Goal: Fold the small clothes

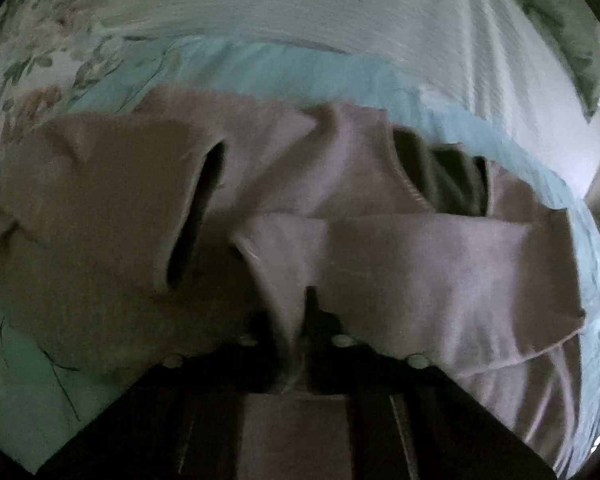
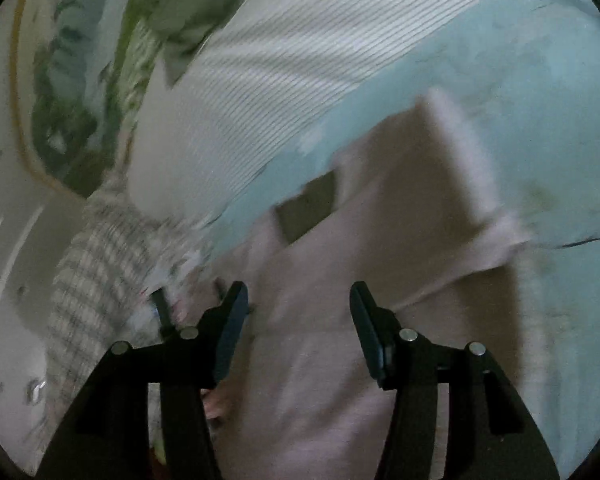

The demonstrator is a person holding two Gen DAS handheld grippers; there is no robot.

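Observation:
A small pale pink garment (image 1: 440,264) lies rumpled on the light blue bedsheet (image 1: 284,70). In the left wrist view a fold of it is pinched between the dark fingers, and my left gripper (image 1: 300,332) is shut on that fold; the cloth drapes over and hides most of the fingers. A sleeve or leg opening (image 1: 198,216) gapes at the left. In the right wrist view my right gripper (image 2: 298,300) stands open above the same pink garment (image 2: 380,240), with nothing pressed between its pads. The picture there is blurred.
A white ribbed blanket (image 1: 340,8) crosses the bed behind the garment. A green pillow (image 2: 188,12) lies beyond the white ribbed blanket (image 2: 280,92). A grey checked cloth (image 2: 96,264) sits left of the right gripper. Floral bedding (image 1: 32,64) shows at the left.

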